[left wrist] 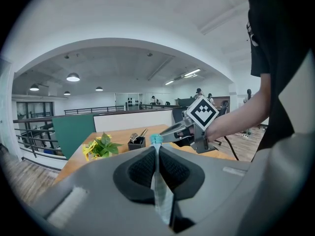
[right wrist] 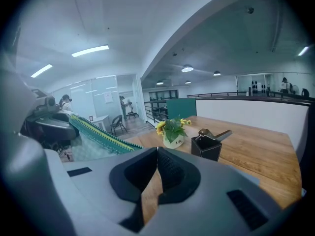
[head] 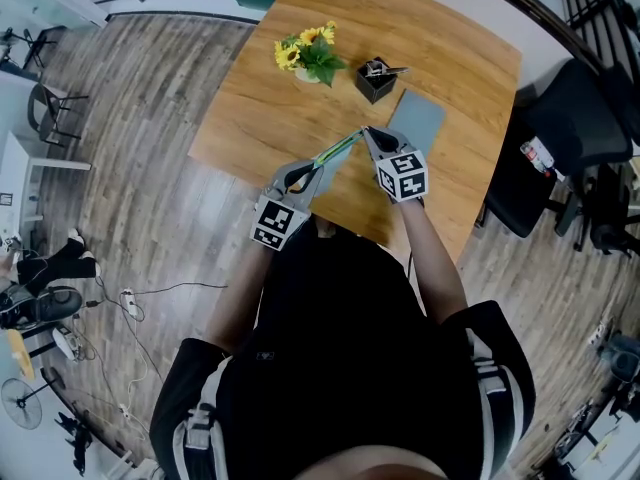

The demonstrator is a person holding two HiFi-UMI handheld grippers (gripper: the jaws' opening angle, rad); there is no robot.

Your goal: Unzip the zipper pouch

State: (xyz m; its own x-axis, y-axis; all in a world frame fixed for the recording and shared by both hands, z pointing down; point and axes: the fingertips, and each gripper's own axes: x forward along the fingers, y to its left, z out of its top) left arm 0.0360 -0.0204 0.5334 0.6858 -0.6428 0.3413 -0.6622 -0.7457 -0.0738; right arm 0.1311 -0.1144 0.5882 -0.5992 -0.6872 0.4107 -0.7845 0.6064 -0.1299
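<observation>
You held the zipper pouch [head: 338,150] stretched above the table's [head: 450,88] near edge. Your left gripper [left wrist: 156,155] was clamped on its thin mesh edge, and your right gripper [right wrist: 157,150] was pinched shut at its teal zipper end. It looked light and limp, so it was best gripped close beside the zip and kept taut.

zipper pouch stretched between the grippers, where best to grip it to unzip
Pinch the teal tab at the far end of the translucent mesh pouch with green zipper, from the right along the zipper line, as the right gripper does. The left gripper clamps the other end, so the taut zipper likely slides straight.
</observation>
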